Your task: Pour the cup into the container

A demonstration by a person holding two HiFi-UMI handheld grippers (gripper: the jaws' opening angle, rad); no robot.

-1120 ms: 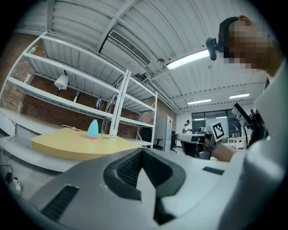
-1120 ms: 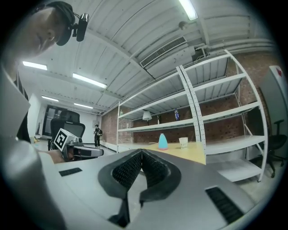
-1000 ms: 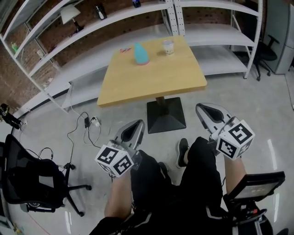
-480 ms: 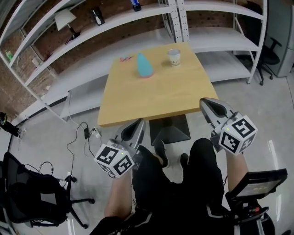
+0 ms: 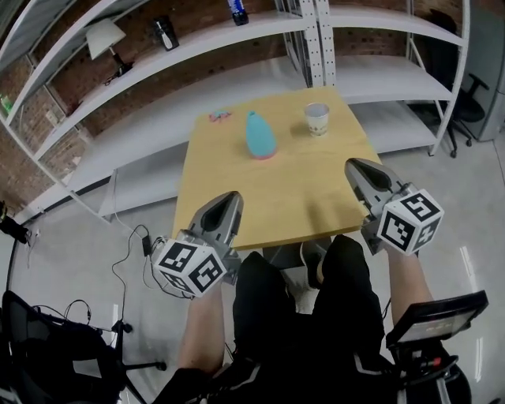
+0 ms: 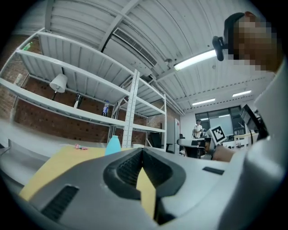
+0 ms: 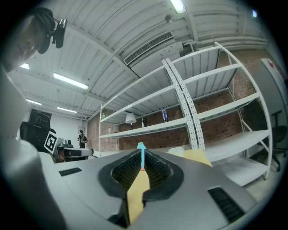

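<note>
A white paper cup (image 5: 317, 119) stands at the far right of the wooden table (image 5: 308, 189). A teal, bottle-shaped container (image 5: 260, 136) stands to its left, near the far middle. My left gripper (image 5: 229, 197) hovers at the table's near edge, shut and empty. My right gripper (image 5: 355, 164) is over the near right part of the table, also shut with nothing in it. The left gripper view shows the container (image 6: 113, 146) far ahead, left of the shut jaws. In the right gripper view the container (image 7: 141, 144) lines up with the jaw slit and the cup (image 7: 176, 151) is to its right.
A small pink thing (image 5: 218, 116) lies at the table's far left. White shelving (image 5: 237, 47) with a lamp (image 5: 101, 39) and a bottle (image 5: 237, 11) stands behind the table. Cables (image 5: 130, 260) lie on the floor at left, an office chair (image 5: 39, 347) at bottom left.
The table has come much closer in the head view. Both grippers have moved forward from over the floor to the table's near edge, and both stay shut.
</note>
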